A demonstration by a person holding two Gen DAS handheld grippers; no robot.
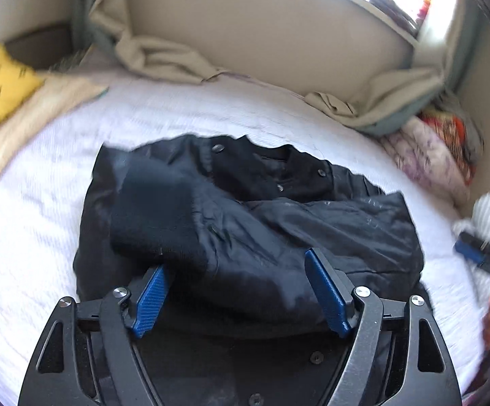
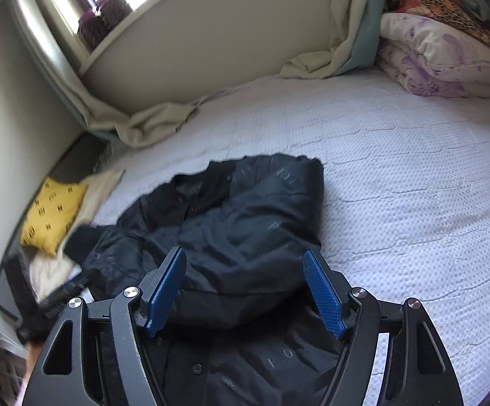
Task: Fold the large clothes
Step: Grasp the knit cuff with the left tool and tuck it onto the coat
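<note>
your left gripper [image 1: 238,264] and right gripper [image 2: 245,264] gape wide, holding nothing. both hover over the black jacket [image 1: 245,209] heaped on the bed [image 2: 397,182].

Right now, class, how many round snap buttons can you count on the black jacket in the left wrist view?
5 on the black jacket: three near the collar, two on the near flap. Folds may hide more.

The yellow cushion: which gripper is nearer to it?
Left. The left gripper is over the black jacket on the side toward the yellow cushion; the right gripper is farther away.
</note>
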